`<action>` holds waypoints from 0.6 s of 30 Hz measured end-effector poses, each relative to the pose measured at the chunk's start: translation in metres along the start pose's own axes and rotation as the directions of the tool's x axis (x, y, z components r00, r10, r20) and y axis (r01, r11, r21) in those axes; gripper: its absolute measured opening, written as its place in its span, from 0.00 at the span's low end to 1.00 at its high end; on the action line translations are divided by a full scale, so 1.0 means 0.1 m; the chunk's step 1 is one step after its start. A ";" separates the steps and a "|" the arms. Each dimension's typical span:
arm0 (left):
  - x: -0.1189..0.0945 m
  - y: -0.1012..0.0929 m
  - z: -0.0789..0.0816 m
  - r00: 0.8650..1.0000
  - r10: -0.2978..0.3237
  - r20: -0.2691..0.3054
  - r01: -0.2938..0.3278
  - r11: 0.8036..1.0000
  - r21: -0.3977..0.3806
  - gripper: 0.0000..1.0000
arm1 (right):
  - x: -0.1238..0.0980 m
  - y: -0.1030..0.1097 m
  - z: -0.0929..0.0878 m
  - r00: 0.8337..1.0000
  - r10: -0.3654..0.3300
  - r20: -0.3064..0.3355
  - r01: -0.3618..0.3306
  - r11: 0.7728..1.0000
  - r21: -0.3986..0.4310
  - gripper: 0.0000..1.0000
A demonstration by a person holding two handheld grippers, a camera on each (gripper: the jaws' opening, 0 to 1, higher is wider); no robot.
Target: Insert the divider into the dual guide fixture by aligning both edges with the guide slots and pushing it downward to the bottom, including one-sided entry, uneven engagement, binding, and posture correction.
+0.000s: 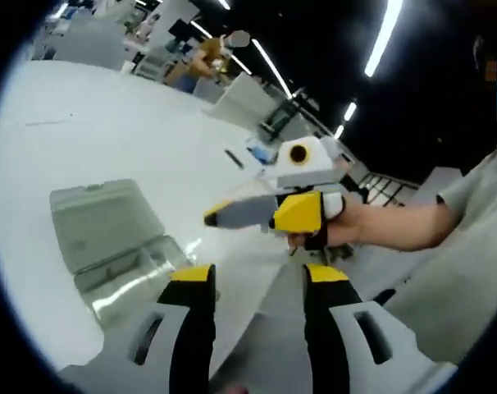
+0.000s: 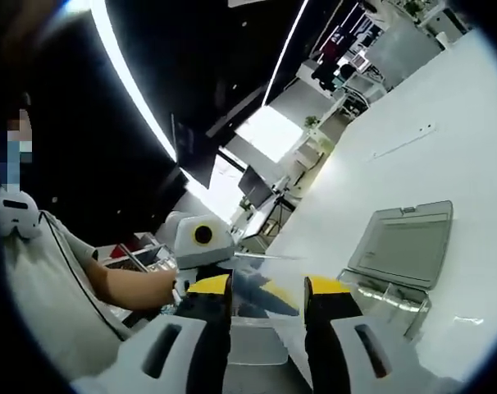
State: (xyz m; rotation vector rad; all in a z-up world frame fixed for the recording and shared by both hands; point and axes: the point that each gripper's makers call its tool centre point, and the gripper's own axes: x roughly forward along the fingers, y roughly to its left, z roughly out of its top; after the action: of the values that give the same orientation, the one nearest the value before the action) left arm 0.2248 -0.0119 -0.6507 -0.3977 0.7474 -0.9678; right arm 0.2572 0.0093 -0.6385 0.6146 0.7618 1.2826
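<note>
One clear divider (image 2: pixel 265 258), long axis level.

A large open-plan lab or office: long ceiling light strips (image 1: pixel 385 37), white tables (image 1: pixel 109 131), distant workstations (image 2: pixel 347 49).

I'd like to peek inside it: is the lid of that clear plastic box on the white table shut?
No. In the right gripper view the clear plastic box has its hinged lid swung up and back above the white table.

Open clear case (image 1: pixel 109 238) sits alone on white table (image 1: pixel 109 131); right tongs (image 1: pixel 220 215) cross ahead of left tongs (image 1: pixel 257 283), bare table around.
</note>
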 end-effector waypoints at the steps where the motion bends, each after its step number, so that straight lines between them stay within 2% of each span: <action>1: 0.00 0.00 0.00 1.000 0.011 0.003 -0.011 1.000 0.006 0.40 | 0.01 0.00 -0.01 1.000 -0.003 -0.001 0.003 1.000 -0.001 0.30; 2: 0.00 0.07 -0.02 0.998 0.062 -0.009 -0.062 0.998 0.029 0.40 | 0.03 -0.02 -0.02 1.000 -0.012 0.003 0.012 1.000 -0.005 0.30; 5: 0.01 0.15 -0.07 0.989 0.143 -0.037 -0.142 0.989 0.041 0.40 | 0.05 -0.09 -0.03 0.998 -0.062 0.004 0.062 0.998 0.012 0.30; 8: 0.02 0.18 -0.07 0.982 0.185 -0.035 -0.184 0.982 0.042 0.39 | 0.08 -0.16 -0.06 0.994 -0.113 -0.002 0.113 0.994 0.012 0.30; 9: 0.00 0.24 -0.10 0.971 0.232 -0.051 -0.230 0.972 0.051 0.38 | 0.09 -0.17 -0.06 0.992 -0.123 -0.002 0.123 0.992 0.016 0.30; 10: 0.03 0.21 -0.10 0.973 0.227 -0.047 -0.225 0.973 0.052 0.37 | 0.10 -0.20 -0.07 0.990 -0.140 -0.004 0.140 0.990 0.023 0.30; 11: 0.03 0.22 -0.10 0.968 0.246 -0.048 -0.244 0.968 0.052 0.37 | 0.10 -0.21 -0.07 0.989 -0.150 -0.001 0.150 0.988 0.024 0.30; 12: 0.00 0.28 -0.11 0.954 0.294 -0.057 -0.290 0.955 0.066 0.36 | 0.11 -0.22 -0.07 0.987 -0.160 0.005 0.159 0.987 0.034 0.30; 14: 0.01 0.29 -0.12 0.947 0.315 -0.070 -0.309 0.947 0.083 0.34 | 0.12 -0.27 -0.07 0.982 -0.188 0.008 0.188 0.981 0.043 0.30; 18: 0.01 0.35 -0.11 0.932 0.356 -0.068 -0.352 0.934 0.063 0.30 | 0.15 -0.32 -0.11 0.971 -0.240 -0.009 0.240 0.969 0.052 0.30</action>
State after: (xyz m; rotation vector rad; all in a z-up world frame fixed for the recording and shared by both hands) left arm 0.2380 0.0061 -0.6801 -0.1719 0.8310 -0.6618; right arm 0.2698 0.0180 -0.6724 0.5449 0.8481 1.0439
